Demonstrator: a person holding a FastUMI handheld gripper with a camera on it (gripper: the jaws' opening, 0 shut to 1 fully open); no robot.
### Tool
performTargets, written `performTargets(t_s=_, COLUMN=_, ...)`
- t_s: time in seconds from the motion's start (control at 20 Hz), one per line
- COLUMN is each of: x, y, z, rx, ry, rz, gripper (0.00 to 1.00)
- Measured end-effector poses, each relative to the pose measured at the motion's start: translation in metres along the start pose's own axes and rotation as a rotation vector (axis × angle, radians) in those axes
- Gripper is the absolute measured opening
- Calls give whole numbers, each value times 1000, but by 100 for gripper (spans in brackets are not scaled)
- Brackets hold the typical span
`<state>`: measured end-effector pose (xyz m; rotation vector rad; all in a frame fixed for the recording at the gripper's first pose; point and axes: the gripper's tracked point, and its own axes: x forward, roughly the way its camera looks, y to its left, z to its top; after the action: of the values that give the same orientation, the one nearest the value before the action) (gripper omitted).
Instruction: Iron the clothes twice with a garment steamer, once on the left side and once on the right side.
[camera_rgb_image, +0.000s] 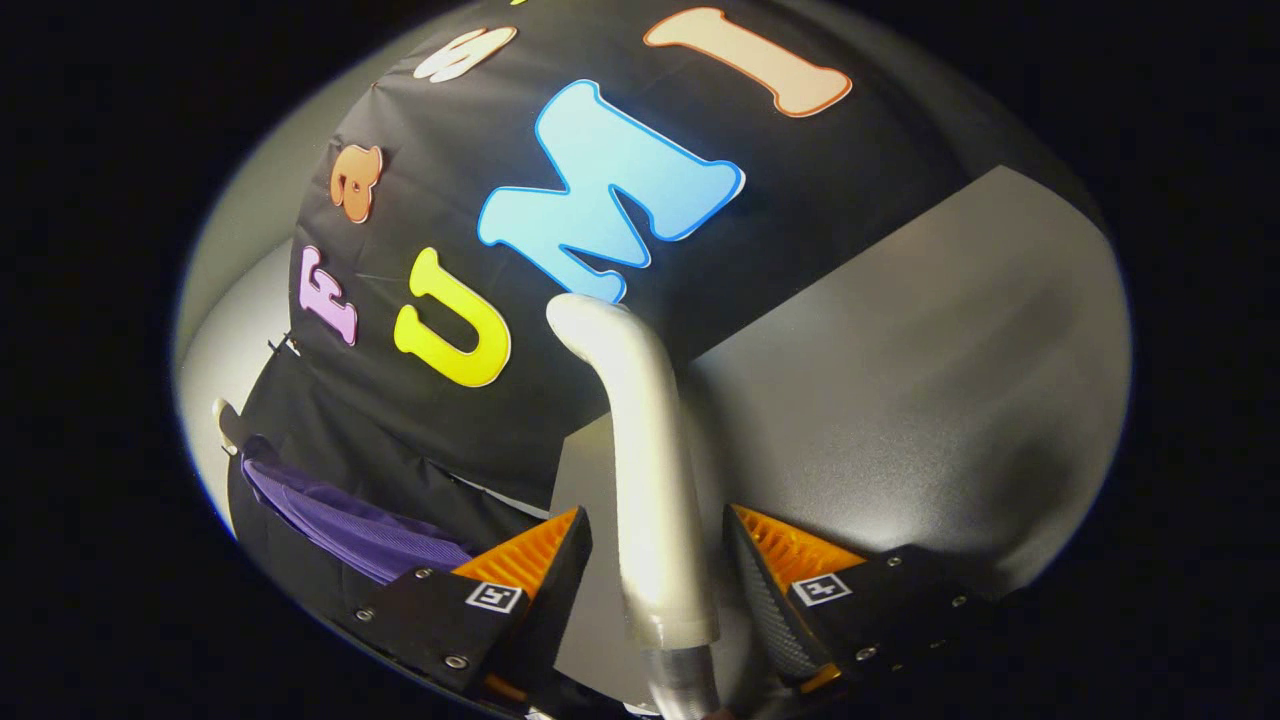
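The garment steamer (650, 470), a silver curved handle with a rounded top, runs straight up between my two fingers. A metal tube continues from its lower end. My gripper (658, 515) is open around it: the orange-ribbed fingertips (530, 560) flank the handle, with a thin strip of grey showing on each side. A purple garment (350, 525) hangs beyond and to the left of the left finger, against the black cloth. A pale hanger hook (226, 420) pokes out above it. The whole scene looks strongly tilted.
A grey tabletop (900, 380) spreads beyond the right finger and behind the steamer. The booth's black cloth wall (500, 130) rises behind the garment and the steamer's top. A pale wall strip (240, 250) borders the cloth on the far left.
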<state>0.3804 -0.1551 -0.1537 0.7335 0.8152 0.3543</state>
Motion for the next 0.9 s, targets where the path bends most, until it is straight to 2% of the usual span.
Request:
performTargets(t_s=0.05, x=3, y=0, z=1, rx=9, ry=8, rz=3, gripper=79)
performTargets(t_s=0.1, x=5, y=-1, z=1, rx=19, ry=17, rz=-7, gripper=63)
performTargets(t_s=0.2, x=10, y=2, z=1, rx=45, ry=37, rz=1, gripper=45)
performTargets(t_s=0.4, x=9, y=4, z=2, rx=41, ry=25, rz=-10, gripper=37)
performTargets(t_s=0.55, x=6, y=4, z=3, rx=34, ry=9, rz=-26, gripper=35)
performTargets(t_s=0.75, x=-6, y=7, z=8, rx=-66, ry=-54, rz=-121, gripper=35)
performTargets(t_s=0.9, x=-23, y=20, z=0, rx=-99, ry=-99, rz=-146, gripper=35)
